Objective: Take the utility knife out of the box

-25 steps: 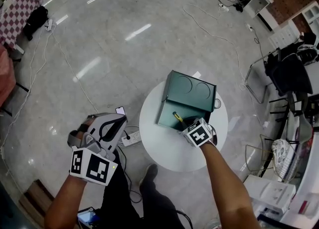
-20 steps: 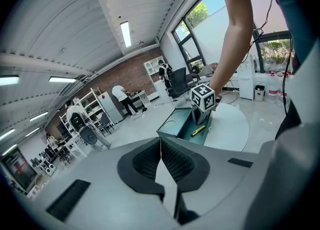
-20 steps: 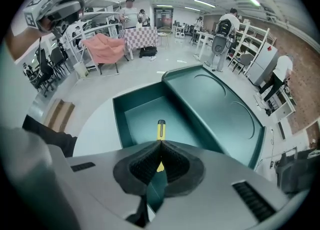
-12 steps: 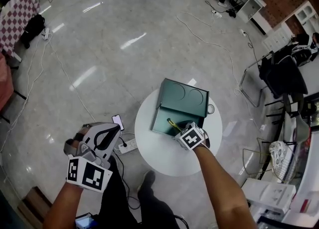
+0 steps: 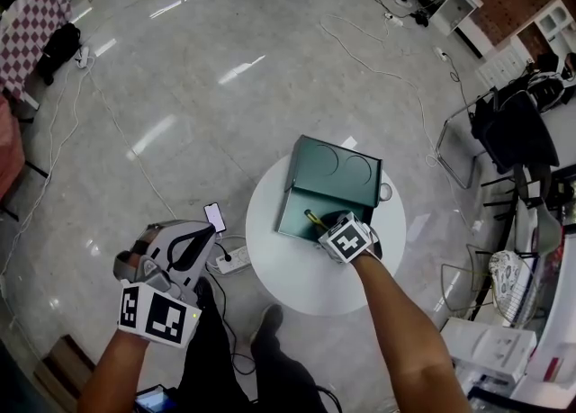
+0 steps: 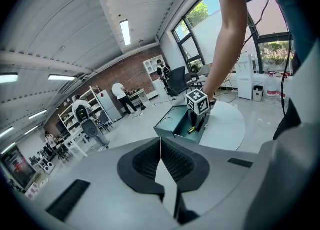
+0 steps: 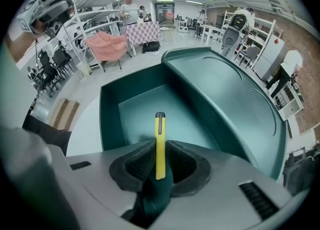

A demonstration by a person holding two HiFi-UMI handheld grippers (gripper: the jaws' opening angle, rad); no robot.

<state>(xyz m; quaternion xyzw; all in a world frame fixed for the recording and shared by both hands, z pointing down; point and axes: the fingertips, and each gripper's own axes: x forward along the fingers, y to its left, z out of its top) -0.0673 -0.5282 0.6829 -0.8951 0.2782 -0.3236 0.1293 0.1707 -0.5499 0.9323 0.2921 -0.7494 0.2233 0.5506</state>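
A dark green box [image 5: 335, 174] stands open on the round white table [image 5: 306, 281], its lid leaning back. The yellow utility knife [image 5: 311, 218] lies on the box floor. My right gripper [image 5: 333, 225] points steeply down into the box. In the right gripper view the knife [image 7: 160, 141] runs between the pads of the right gripper [image 7: 160, 163]; its jaws are opening and narrow gaps show on both sides. My left gripper [image 5: 205, 233] hangs off the table's left, shut and empty, with its pads [image 6: 150, 160] meeting.
A phone [image 5: 214, 217] and a white power strip [image 5: 232, 258] lie on the floor beside the table's left edge. Cables run across the shiny floor. Chairs and shelves stand at the right. People stand far off.
The right gripper stays over the knife at the box's near side. The left gripper has kept its place.
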